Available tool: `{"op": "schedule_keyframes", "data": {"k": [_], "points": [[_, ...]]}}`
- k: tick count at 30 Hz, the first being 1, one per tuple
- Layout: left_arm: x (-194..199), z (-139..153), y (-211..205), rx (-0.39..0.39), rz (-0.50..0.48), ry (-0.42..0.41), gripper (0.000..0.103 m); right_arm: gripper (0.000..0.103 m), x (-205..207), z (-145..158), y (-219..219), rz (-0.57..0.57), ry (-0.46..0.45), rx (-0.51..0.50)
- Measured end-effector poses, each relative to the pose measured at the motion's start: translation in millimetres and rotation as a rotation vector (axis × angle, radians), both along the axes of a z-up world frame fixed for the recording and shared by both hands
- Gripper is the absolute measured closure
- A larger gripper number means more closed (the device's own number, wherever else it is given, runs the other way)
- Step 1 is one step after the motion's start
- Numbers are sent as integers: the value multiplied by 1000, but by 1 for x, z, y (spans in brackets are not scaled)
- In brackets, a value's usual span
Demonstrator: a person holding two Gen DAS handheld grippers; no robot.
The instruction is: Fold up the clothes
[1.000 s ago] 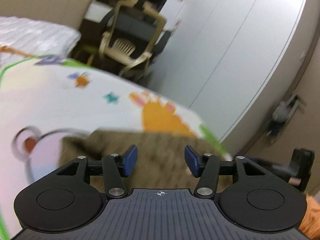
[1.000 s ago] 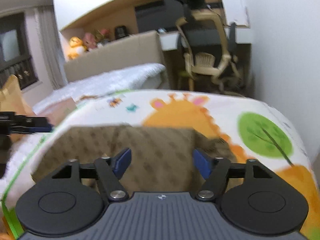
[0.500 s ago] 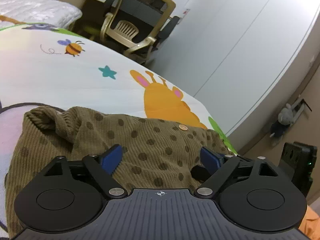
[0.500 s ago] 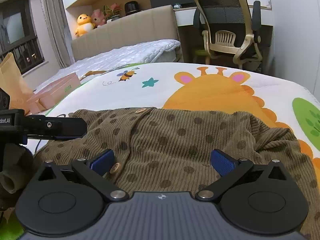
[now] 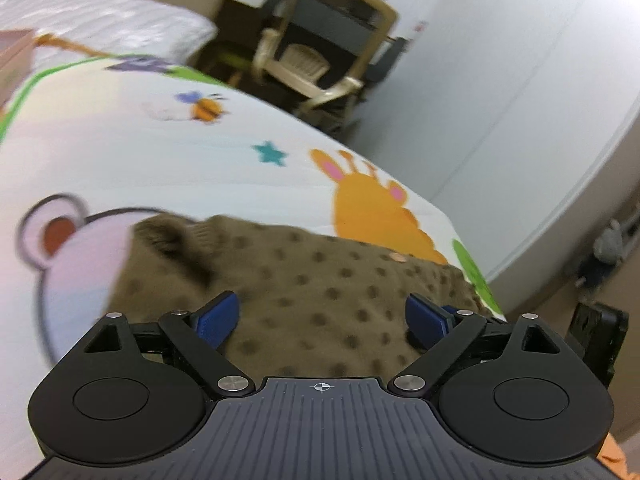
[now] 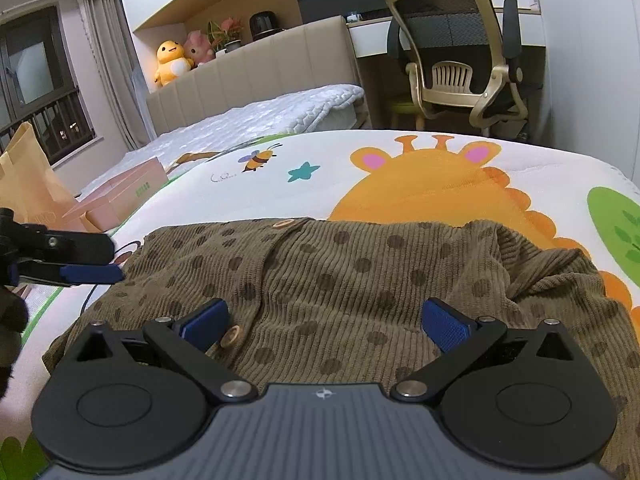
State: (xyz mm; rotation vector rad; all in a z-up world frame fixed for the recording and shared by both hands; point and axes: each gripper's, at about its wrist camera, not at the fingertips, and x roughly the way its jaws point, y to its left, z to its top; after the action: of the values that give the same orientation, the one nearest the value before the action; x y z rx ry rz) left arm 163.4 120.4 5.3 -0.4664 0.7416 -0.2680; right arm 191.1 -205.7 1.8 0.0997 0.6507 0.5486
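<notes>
Right wrist view: brown dotted cardigan [image 6: 320, 280] spread buttons-up on cartoon play mat [image 6: 400, 160], below giraffe print. Right gripper [image 6: 326, 320] over cardigan, jaws apart, empty. Left gripper [image 5: 322, 318] also apart, near left sleeve. Step: between folds, judging. Next: clamp sleeve edge, fold inward.

Cardigan [image 6: 340, 276] on blanket [image 6: 248, 196], box [image 6: 120, 196] left, chair [image 6: 460, 60] behind

L gripper [image 5: 322, 316] jaws wider than 1 s ago, R gripper [image 6: 325, 322] too — cardigan [image 6: 340, 280] now spread flat
</notes>
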Motion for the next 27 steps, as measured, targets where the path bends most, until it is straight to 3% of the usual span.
{"op": "schedule_keyframes", "data": {"k": [10,19,27], "points": [[26,-27,16,-135,-1,117,9,0,-1,-1,1,0,-2,-4],[55,2,22,-178,81,-10,8,0,-2,-1,2,-3,-6,-12],[36,34,23,-37,140,-139,8,0,-3,0,5,-3,-12,-29]]}}
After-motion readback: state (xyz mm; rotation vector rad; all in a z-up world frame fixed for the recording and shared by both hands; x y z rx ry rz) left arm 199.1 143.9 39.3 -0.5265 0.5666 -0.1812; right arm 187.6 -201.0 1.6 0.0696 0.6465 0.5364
